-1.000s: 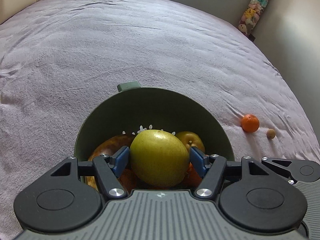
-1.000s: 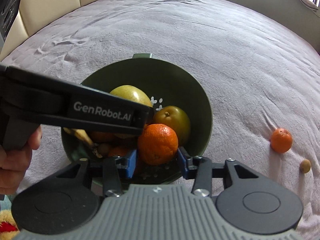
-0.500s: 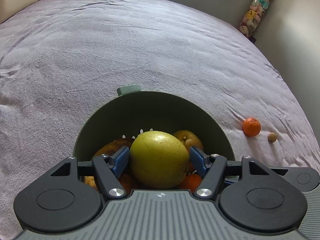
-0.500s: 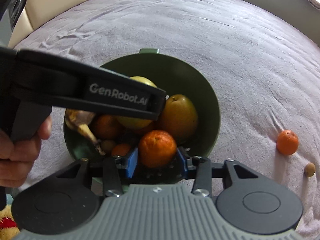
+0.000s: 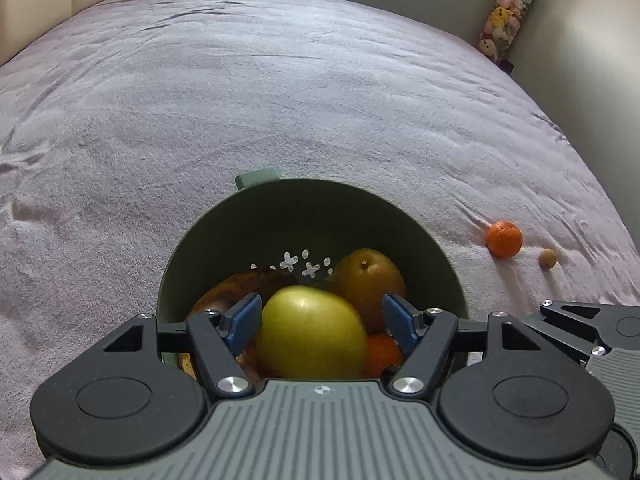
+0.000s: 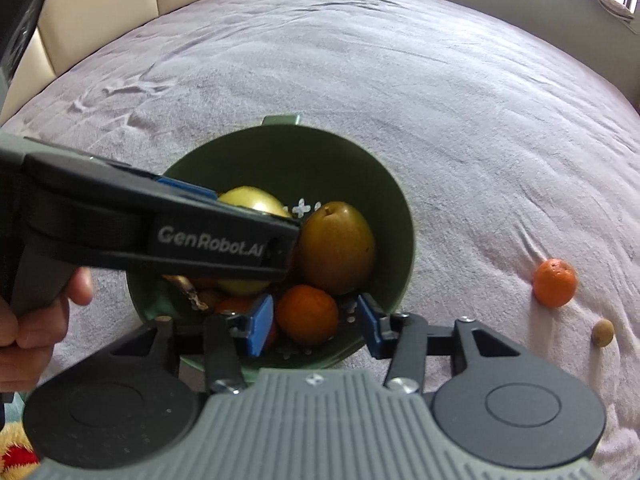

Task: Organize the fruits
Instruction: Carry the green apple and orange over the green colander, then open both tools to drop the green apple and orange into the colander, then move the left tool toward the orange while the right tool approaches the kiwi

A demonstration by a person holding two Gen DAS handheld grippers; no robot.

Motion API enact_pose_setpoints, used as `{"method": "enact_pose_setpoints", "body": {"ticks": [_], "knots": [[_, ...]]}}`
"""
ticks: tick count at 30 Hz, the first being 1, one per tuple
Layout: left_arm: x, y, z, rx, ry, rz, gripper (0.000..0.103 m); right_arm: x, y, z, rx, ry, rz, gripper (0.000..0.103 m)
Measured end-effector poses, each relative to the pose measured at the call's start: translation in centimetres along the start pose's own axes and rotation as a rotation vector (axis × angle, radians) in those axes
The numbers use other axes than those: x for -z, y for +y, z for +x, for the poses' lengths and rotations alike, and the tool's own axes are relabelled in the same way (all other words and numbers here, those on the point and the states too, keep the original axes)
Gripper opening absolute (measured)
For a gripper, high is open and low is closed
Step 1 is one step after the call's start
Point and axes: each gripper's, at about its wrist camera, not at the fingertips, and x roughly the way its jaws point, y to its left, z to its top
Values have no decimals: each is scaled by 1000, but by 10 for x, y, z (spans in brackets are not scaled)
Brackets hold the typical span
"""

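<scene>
Here, both tools hang parted over the green bowl [image 6: 400,216] on the bed: left tool [image 5: 320,318] around the yellow-green apple [image 5: 312,332], right tool [image 6: 316,320] around an orange [image 6: 307,314]; one tangerine [image 6: 555,282] lies nearer, rightward.

The only text that can be read is "GenRobot.AI", in white letters on the black side of the left gripper [image 6: 276,216]; no other label or number is readable.
</scene>
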Motion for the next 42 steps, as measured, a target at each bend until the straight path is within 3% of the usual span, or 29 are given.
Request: {"method": "enact_pose_setpoints", "body": {"ticks": [6, 24, 33, 42], "knots": [[1, -7, -16, 11, -23, 16, 82, 0, -3, -16, 41, -37, 26, 60], [5, -44, -69, 31, -185, 106, 83, 14, -43, -80, 217, -196, 220, 72], [17, -73, -59, 48, -198, 197, 83, 45, -78, -89, 322, -194, 326, 74], [29, -106, -35, 26, -207, 330, 83, 68, -122, -71, 401, -166, 467, 74]]}}
